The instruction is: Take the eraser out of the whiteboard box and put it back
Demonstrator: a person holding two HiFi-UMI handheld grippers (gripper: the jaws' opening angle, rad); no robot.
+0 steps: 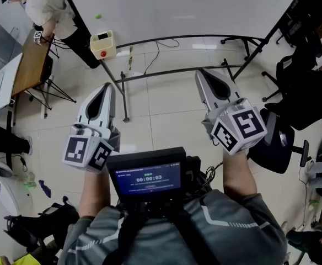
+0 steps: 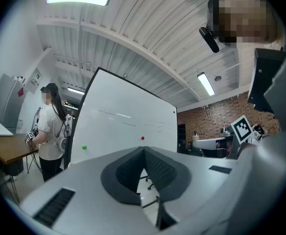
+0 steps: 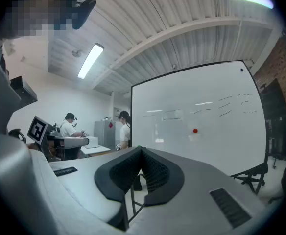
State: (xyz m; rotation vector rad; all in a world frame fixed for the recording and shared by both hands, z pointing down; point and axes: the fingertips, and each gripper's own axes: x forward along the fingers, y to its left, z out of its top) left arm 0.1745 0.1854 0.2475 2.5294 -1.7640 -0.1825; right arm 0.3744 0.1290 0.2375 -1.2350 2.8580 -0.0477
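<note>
Left gripper [image 1: 107, 87] and right gripper [image 1: 201, 73] both pressed together at the tips, pinching nothing, held level and short of the whiteboard [image 1: 177, 10]. Looks not yet begun as a task: cream whiteboard box [image 1: 103, 46] hanging at the board's lower edge, well apart from both grippers. Eraser [image 1: 102, 36] apparently inside it, seen only as a dark-topped block at the rim and too small to confirm. Leaves everything to do: reaching, lifting out, putting back. No counter under the work, only pale tiled floor [image 1: 166, 115] crossed by the board's black frame legs. Elsewhere in the room: black office chair [image 1: 304, 87] at right, wooden counter [image 1: 31, 65] at left with a person [image 1: 45, 7] beside it, brick wall [image 2: 216, 116], ribbed ceiling with strip lights.
</note>
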